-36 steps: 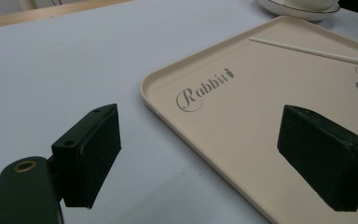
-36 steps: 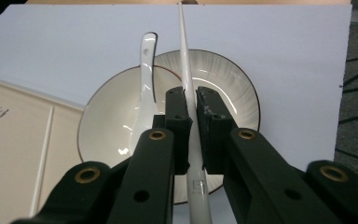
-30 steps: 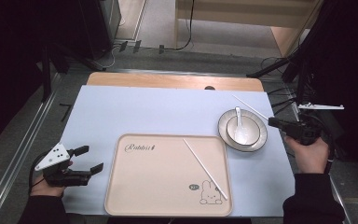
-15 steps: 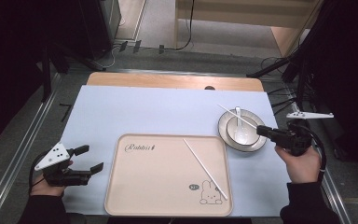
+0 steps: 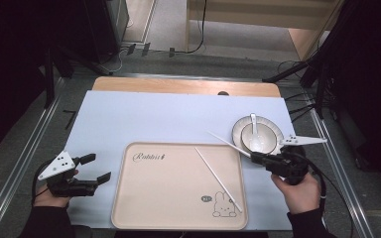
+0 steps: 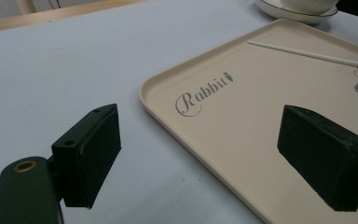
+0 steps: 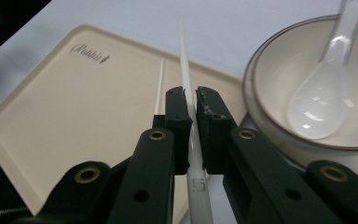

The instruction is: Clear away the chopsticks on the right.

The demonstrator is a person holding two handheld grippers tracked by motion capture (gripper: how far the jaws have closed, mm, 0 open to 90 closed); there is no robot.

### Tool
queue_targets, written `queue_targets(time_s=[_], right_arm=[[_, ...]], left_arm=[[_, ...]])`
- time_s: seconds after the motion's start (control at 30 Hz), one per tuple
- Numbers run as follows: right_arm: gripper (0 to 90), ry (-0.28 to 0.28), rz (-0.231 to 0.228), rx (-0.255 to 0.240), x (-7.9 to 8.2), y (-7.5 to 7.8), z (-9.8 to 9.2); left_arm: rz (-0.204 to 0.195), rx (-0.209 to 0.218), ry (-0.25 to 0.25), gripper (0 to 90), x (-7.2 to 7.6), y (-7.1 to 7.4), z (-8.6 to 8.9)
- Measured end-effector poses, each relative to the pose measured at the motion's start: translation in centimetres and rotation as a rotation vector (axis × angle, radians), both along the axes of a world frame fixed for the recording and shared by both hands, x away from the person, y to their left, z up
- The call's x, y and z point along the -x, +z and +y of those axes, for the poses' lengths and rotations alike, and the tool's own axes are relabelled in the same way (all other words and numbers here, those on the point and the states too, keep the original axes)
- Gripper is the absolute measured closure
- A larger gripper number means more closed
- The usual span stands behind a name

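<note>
Chopstick [image 7: 186,88], white and thin, pinched between the closed jaws of the right gripper [image 5: 258,158], tip sticking out over the right edge of the tray [image 5: 129,208]. Second chopstick [image 5: 218,181] flat on that tan tray, near a little rabbit picture. Bowl [image 5: 270,130] with 1 white spoon [image 7: 326,84] just beside, on the table [image 5: 144,116]. Left gripper [image 5: 93,168] low at the tray's left, jaws wide apart, holding nothing.

Tray lettering
The beige tray [image 6: 242,126] carries the script word "Rabbit" with a small carrot mark near one corner; a tiny round label beside its rabbit drawing is unreadable.
</note>
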State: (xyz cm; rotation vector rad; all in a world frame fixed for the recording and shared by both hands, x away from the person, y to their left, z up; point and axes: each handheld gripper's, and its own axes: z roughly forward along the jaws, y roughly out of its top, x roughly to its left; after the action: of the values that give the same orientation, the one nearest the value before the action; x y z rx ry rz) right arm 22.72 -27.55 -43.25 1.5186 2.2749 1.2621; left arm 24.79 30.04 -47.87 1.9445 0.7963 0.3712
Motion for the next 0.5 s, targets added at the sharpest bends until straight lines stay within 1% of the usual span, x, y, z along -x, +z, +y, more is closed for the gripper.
queue_targets(time_s=[0.1,0.2,0.23,0.3,0.4,0.5], right_arm=[[84.4,0.022,0.013,0.015,0.6,-0.6,1.3],[84.4,0.018,0.015,0.024,1.0,-1.1,1.9],[84.4,0.012,0.013,0.039,1.2,-1.3,2.1],[84.4,0.016,0.024,0.055,1.3,-1.7,2.3],[84.4,0.018,0.05,0.065,1.6,-2.7,2.8],[84.3,0.013,0.056,0.094,2.2,-3.9,3.5]], left_arm=[[-0.001,0.001,0.0,13.6,0.0,0.0,0.0],[0.0,0.001,0.0,13.6,0.0,0.0,0.0],[-0.001,0.001,0.0,13.6,0.0,0.0,0.0],[-0.001,0.0,-0.001,13.6,0.0,0.0,0.0],[0.0,0.0,0.0,13.6,0.0,0.0,0.0],[-0.002,0.002,0.002,13.6,0.0,0.0,0.0]])
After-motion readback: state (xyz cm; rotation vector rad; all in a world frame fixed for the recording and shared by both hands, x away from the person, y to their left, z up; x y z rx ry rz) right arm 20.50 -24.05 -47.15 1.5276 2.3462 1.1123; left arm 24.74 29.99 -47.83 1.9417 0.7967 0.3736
